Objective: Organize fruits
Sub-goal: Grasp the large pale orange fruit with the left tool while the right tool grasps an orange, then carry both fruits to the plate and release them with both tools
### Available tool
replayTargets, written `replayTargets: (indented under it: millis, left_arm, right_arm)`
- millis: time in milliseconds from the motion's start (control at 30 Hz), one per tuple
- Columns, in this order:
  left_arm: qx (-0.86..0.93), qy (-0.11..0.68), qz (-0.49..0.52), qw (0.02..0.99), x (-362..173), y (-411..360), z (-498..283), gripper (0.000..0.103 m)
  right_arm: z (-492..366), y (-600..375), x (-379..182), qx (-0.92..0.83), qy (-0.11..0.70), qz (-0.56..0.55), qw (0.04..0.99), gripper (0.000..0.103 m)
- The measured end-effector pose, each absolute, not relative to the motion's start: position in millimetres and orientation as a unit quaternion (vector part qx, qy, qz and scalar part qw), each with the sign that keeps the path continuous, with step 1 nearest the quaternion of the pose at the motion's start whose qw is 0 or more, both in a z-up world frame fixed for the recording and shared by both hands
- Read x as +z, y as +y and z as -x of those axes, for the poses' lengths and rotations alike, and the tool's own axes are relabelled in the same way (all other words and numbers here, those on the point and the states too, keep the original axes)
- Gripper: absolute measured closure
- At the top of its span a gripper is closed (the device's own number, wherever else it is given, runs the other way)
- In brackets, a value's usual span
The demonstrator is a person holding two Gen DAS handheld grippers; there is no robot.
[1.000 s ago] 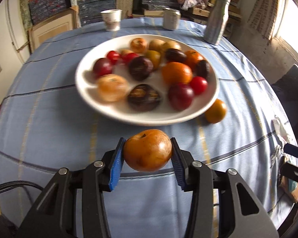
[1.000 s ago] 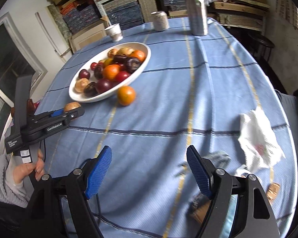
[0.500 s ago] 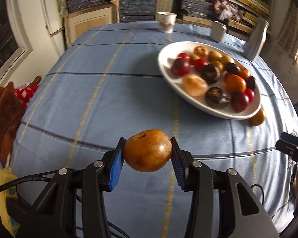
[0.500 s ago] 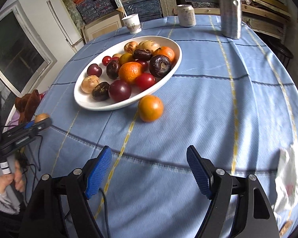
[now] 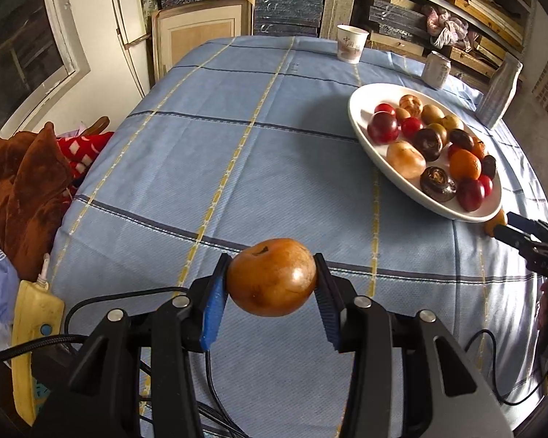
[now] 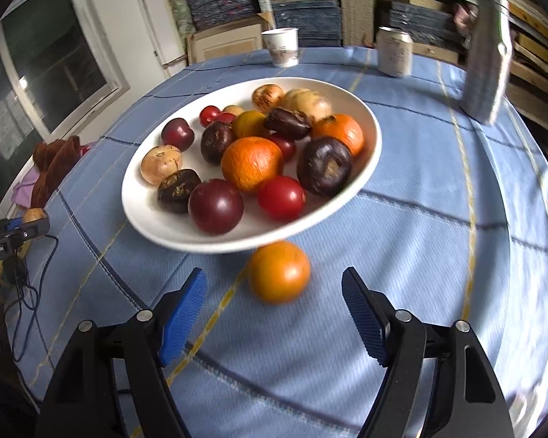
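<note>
Over the last second the left tongs have swung away from the plate, which now sits far off to the right in their view, with open blue tabletop ahead; they remain clamped on a brown fruit, pads pressing both its sides, held above the cloth. The right tongs have meanwhile closed in on the lone orange, which lies on the tabletop just beside the near rim of the plate and partly under its overhang. Their jaws have just been narrowing but are still apart, with the orange just ahead of the gap and neither pad on it. This reads as sorting by kind: the brown fruit seems bound for a spot of its own away from the plate, while the orange is about to be picked up. The plate rim hangs close over it, so a careless close could knock the plate or send the orange rolling.
</note>
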State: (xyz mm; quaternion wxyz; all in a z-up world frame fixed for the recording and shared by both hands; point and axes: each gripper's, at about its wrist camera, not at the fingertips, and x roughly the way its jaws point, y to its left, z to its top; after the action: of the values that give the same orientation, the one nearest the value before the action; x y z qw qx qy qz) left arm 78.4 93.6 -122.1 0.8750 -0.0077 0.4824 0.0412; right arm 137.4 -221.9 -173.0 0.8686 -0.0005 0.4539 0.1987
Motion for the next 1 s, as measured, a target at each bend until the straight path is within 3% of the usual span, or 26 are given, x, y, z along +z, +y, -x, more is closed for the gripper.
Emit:
replayTargets:
  millis: [200, 367, 1000]
  left_arm:
    - [0.043, 0.487, 0.013, 0.872, -124, 96, -81, 0.059]
    - [0.033, 0.490, 0.014, 0.871, -127, 92, -85, 0.059]
    - [-0.129, 0.507, -0.071, 0.849, -152, -1, -74, 0.059]
  right_arm:
    - [-148, -216, -178, 0.203, 0.463, 0.019, 0.862, 0.044]
    - [-147, -217, -183, 0.193, 0.469, 0.015, 0.862, 0.065]
    - [-34, -171, -170, 0.226, 0.491, -0.007, 0.842, 0.066]
